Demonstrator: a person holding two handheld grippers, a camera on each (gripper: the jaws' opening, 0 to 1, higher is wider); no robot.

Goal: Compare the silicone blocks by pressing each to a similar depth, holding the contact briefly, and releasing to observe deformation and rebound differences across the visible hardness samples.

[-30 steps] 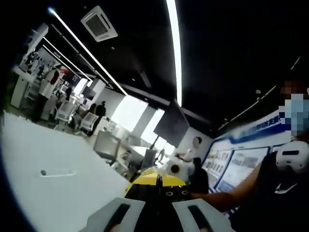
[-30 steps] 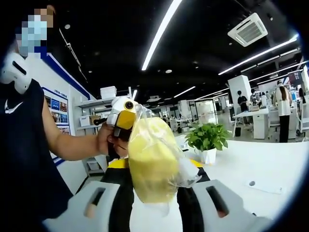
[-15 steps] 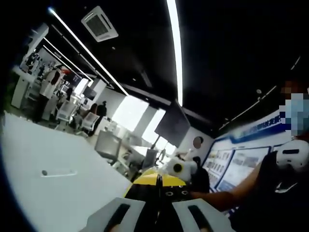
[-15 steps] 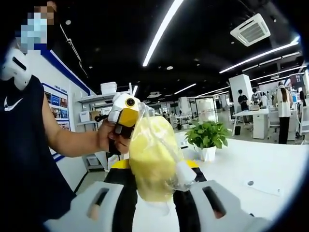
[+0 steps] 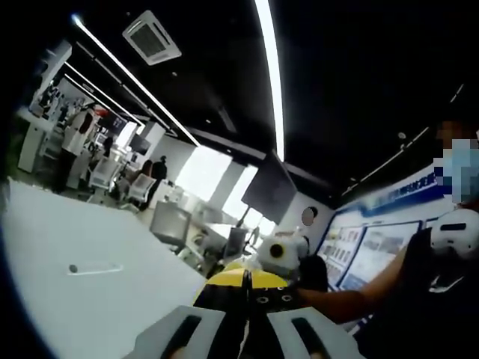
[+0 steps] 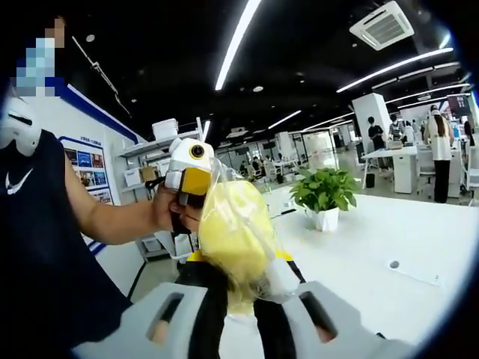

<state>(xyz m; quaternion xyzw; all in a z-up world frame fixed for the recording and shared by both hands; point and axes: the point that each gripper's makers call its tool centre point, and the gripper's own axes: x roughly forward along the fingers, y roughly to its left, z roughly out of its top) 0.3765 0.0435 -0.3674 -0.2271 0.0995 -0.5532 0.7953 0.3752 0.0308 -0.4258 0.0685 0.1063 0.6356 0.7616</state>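
A yellow silicone block (image 6: 228, 235) wrapped in a clear plastic bag stands upright between the jaws of my right gripper (image 6: 243, 303), which is shut on its lower end. Just behind the bag's top, a hand (image 6: 168, 213) holds my left gripper (image 6: 188, 168) facing the camera. I cannot tell whether it touches the bag. In the left gripper view my left gripper (image 5: 245, 333) has its jaws close together, with only a narrow dark gap between them. Beyond them the right gripper (image 5: 281, 253) shows in the person's hand.
A white table (image 6: 374, 239) spreads to the right, with a potted plant (image 6: 323, 196) and a small flat object (image 6: 408, 269) on it. The same table (image 5: 75, 299) lies left in the left gripper view. The person's arm (image 6: 112, 217) and torso stand close on the left.
Both views have drifted a little. The bagged block sits slightly lower between the right jaws, and the right gripper appears a bit higher in the left gripper view. Both grips are unchanged.
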